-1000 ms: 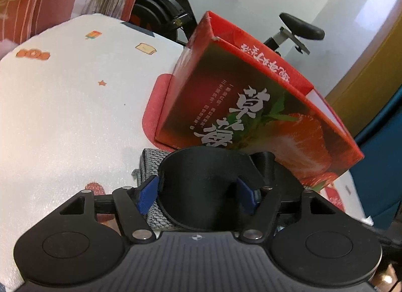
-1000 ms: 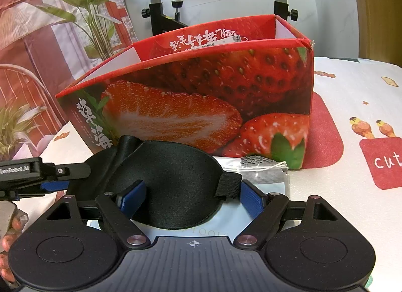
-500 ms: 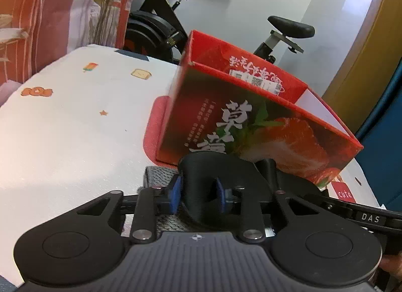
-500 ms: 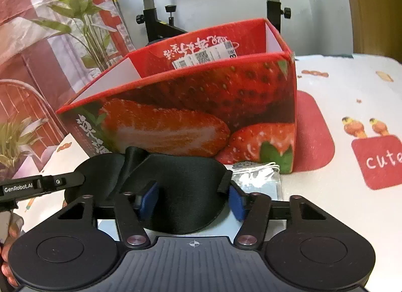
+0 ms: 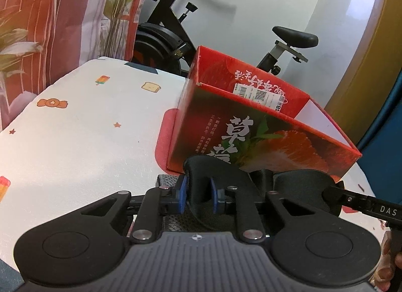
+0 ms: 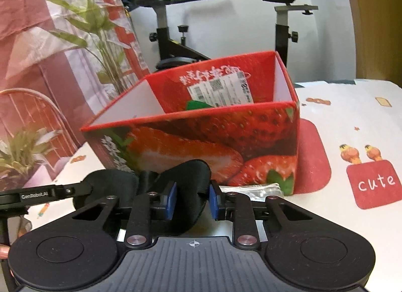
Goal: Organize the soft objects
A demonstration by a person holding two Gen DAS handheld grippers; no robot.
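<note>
Jaws have just been closing, pinching soft black eye mask (image 5: pixel 201 181) folds.

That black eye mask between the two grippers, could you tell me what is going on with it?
A person holds a gripper in each hand, and both have just closed on the black eye mask, one at each end. The left gripper pinches one eye cup and the right gripper the other. The mask hangs in front of the open strawberry box, not yet inside it. A grey mesh item and a clear packet lie on the tablecloth below.
</note>
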